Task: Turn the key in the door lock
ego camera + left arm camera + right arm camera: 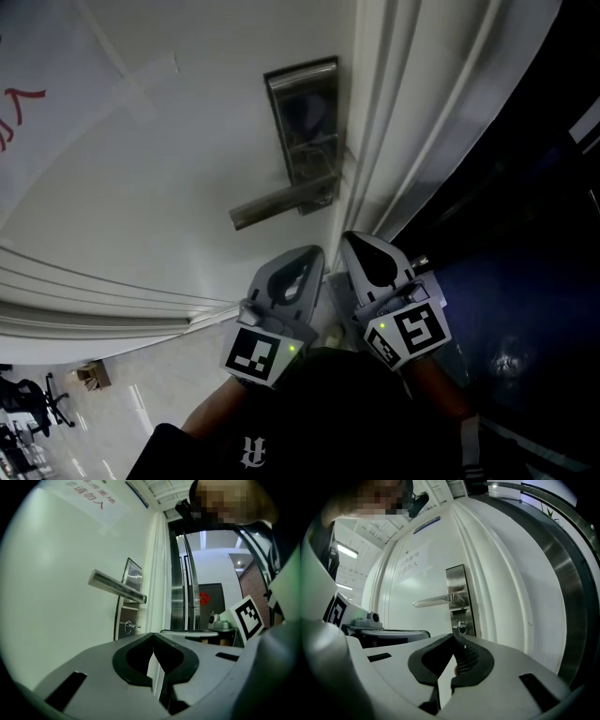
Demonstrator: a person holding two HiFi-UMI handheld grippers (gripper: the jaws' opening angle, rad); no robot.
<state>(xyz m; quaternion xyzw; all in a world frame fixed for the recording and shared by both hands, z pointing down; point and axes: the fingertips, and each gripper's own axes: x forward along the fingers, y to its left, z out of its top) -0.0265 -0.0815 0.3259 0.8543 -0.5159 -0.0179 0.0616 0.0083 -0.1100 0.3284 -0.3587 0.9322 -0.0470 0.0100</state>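
Note:
A steel lock plate with a lever handle sits on the white door. In the left gripper view a small key sticks out of the cylinder below the handle. The right gripper view shows the same keyhole under the handle, just past the jaw tips. My left gripper and right gripper hang side by side a little below the handle. Both are shut with nothing held, and neither touches the lock. The left gripper and right gripper show their jaws meeting at the tips.
The white door frame runs along the right of the lock, with a dark glass and steel panel beyond it. A paper notice with red writing is stuck high on the door. An office chair stands on the floor at lower left.

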